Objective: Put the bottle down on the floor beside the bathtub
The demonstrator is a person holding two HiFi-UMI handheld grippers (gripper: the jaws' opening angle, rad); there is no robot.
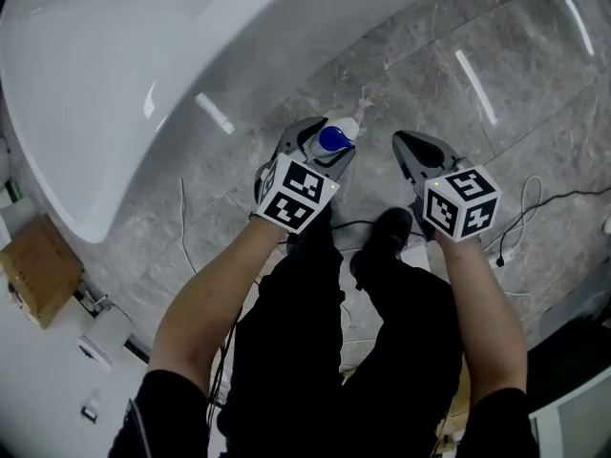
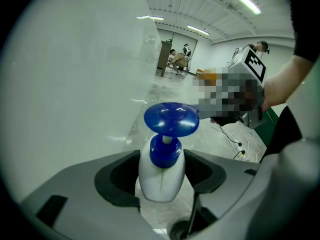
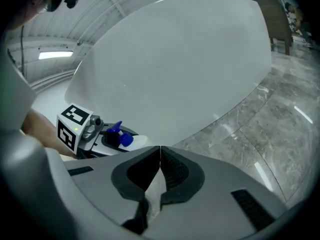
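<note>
A white pump bottle (image 2: 160, 176) with a blue pump head (image 2: 171, 119) stands upright between the jaws of my left gripper (image 2: 161, 171), which is shut on its body. In the head view the bottle (image 1: 336, 138) is held over the grey marble floor (image 1: 439, 84), just right of the white bathtub (image 1: 115, 74). Whether its base touches the floor is hidden. My right gripper (image 1: 412, 149) hangs beside it, shut and empty. From the right gripper view the right gripper (image 3: 160, 151) has its pads together, and the bottle (image 3: 122, 138) shows at left.
The person's black-clad legs and shoe (image 1: 382, 241) stand just behind the grippers. Cables (image 1: 520, 213) trail on the floor at right. A wooden box (image 1: 38, 270) sits at the left below the tub. People work far off in the room (image 2: 179, 59).
</note>
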